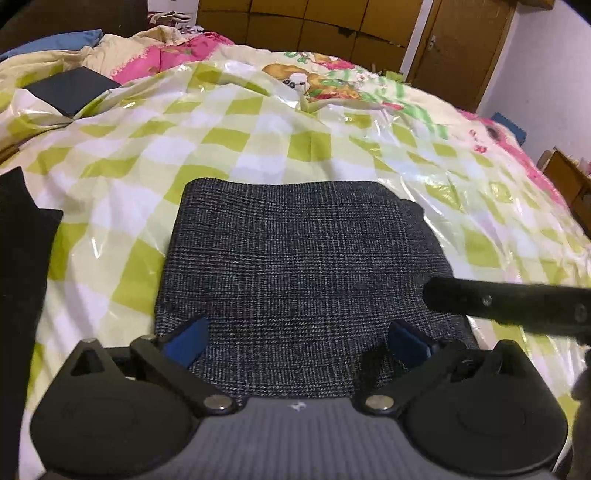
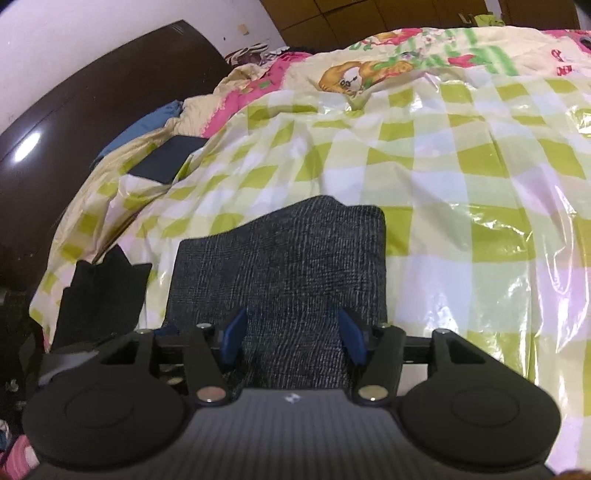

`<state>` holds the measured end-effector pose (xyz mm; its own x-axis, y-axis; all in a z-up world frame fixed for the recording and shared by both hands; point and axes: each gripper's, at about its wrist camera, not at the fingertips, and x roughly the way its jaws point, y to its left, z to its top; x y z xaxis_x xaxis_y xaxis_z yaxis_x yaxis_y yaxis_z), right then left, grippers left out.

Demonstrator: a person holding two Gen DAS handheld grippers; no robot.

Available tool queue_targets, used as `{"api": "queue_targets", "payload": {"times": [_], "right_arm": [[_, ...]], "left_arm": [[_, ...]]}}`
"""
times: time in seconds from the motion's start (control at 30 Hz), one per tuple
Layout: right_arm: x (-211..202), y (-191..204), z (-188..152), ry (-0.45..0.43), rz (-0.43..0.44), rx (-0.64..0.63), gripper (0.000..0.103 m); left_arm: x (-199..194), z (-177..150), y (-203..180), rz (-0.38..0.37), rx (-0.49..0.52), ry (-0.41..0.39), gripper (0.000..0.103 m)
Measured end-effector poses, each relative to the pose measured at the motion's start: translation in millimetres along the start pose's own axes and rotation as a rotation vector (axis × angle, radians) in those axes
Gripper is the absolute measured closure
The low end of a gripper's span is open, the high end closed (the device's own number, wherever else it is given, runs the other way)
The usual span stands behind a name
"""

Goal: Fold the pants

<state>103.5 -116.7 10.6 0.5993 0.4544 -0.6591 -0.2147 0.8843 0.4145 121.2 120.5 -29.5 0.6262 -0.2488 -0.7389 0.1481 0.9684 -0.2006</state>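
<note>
The dark grey checked pants point(image 1: 299, 266) lie folded into a compact rectangle on the green-and-white checked bed cover point(image 1: 155, 147). My left gripper point(image 1: 295, 341) hovers over their near edge with its blue fingers wide apart, holding nothing. The right gripper's black arm point(image 1: 509, 306) reaches in from the right edge over the pants' right side. In the right wrist view the pants point(image 2: 288, 258) lie straight ahead, and my right gripper point(image 2: 293, 332) is open over their near end, empty.
A black garment point(image 1: 22, 266) lies left of the pants, also in the right wrist view point(image 2: 99, 295). A dark flat rectangular object point(image 1: 72, 88) rests near the pillows. The dark headboard point(image 2: 74, 96) and wooden wardrobe doors point(image 1: 332, 26) stand beyond the bed.
</note>
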Motion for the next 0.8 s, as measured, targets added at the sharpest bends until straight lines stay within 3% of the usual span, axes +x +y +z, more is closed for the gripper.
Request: {"api": "queue_targets", "payload": {"times": [0.23, 0.5, 0.8], "right_arm": [[4.2, 2.0, -6.5, 0.004, -0.016, -0.020, 0.042], [12.3, 2.2, -11.6, 0.031, -0.002, -0.022, 0.034], [19.4, 2.6, -12.5, 0.039, 0.008, 0.004, 0.033]], "left_arm": [[5.7, -4.2, -16.3, 0.074, 0.080, 0.010, 0.000], [14.8, -7.2, -27.7, 0.166, 0.090, -0.007, 0.000], [22.6, -8.0, -37.4, 0.237, 0.103, -0.014, 0.000]]}}
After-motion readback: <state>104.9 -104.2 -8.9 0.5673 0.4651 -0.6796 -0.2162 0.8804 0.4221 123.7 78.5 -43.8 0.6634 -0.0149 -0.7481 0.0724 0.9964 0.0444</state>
